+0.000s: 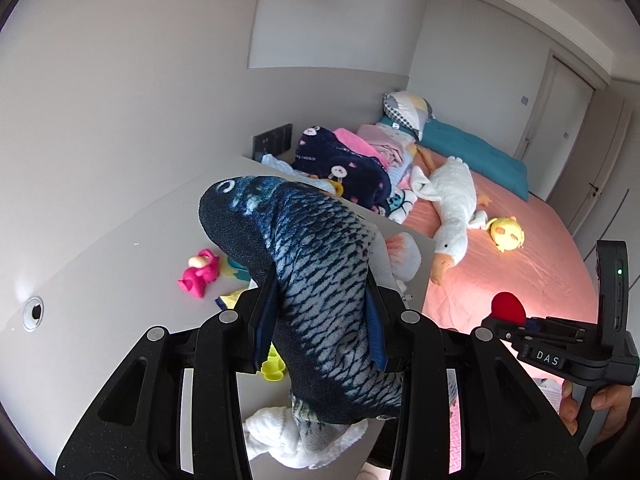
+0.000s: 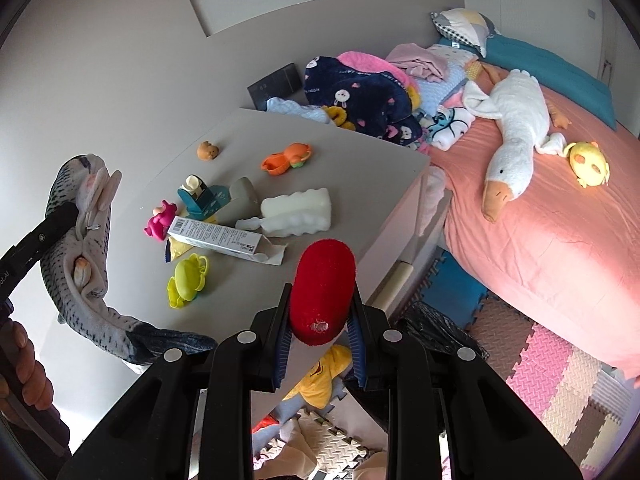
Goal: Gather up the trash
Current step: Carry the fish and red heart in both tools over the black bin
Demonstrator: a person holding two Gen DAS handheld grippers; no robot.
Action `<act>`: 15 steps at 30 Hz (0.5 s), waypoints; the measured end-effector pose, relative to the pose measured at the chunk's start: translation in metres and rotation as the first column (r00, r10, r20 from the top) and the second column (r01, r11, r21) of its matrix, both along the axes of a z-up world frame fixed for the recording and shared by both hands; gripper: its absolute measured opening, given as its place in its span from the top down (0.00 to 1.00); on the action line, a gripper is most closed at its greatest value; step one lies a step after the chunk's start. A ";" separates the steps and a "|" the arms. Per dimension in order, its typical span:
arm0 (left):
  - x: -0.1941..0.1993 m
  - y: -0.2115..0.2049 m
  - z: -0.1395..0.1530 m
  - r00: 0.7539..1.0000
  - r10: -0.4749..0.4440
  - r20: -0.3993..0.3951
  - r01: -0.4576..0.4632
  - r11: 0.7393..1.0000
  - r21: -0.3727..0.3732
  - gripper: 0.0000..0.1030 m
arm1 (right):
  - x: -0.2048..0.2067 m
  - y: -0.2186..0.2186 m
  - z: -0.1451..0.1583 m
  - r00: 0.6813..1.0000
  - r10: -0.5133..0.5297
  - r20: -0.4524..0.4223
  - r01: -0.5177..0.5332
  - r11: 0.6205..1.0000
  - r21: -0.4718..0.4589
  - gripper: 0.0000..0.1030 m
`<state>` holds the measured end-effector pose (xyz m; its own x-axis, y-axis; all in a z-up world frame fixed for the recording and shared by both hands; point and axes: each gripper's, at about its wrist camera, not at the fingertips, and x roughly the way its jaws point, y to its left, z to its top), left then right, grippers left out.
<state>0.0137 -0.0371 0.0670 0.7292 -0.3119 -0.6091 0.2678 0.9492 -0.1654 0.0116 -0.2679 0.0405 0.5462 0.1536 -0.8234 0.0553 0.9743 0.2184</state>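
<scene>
- Holding a plush fish [image 1: 316,280] in my left gripper [image 1: 320,312]; jaws clamped on its mid-body, head up over the tabletop [image 1: 100,280], tail hanging below.
- Right wrist view: same fish at far left, curved, pale belly facing the camera, clear of the tabletop surface.
- On the tabletop, left to right: pink figure [image 2: 160,220], teal block toy [image 2: 202,196], small brown figure [image 2: 208,150] toward the back, yellow-green toy [image 2: 188,280] near the front edge.
- Opened white carton [image 2: 224,240] with barcode lies flat mid-tabletop, torn flap end pointing right; white foam piece [image 2: 298,212] just beside it; orange toy [image 2: 286,160] behind.
- My right gripper [image 2: 320,320]: jaws clamped on a red fuzzy cylinder [image 2: 322,284], held over the tabletop's front edge.
- Below the right jaws: yellow star plush [image 2: 320,380] on the foam floor mats [image 2: 540,380]; black bag [image 2: 432,320] beside the tabletop's corner.
- Right of the tabletop: bed [image 2: 540,248] with pink sheet, piled clothes [image 2: 360,92], white goose plush [image 2: 516,120], yellow chick plush [image 2: 588,160].
</scene>
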 end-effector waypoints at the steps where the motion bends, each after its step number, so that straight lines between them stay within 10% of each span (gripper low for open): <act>1: 0.001 -0.006 0.000 1.000 -0.015 0.000 0.015 1.000 0.002 0.64 | -0.003 -0.005 0.000 1.000 -0.011 0.002 0.011 1.000 0.001 0.74; 15: 0.002 -0.087 -0.010 0.977 -0.212 -0.019 0.213 0.977 0.015 0.64 | -0.043 -0.070 0.005 0.986 -0.168 0.015 0.169 0.986 -0.003 0.74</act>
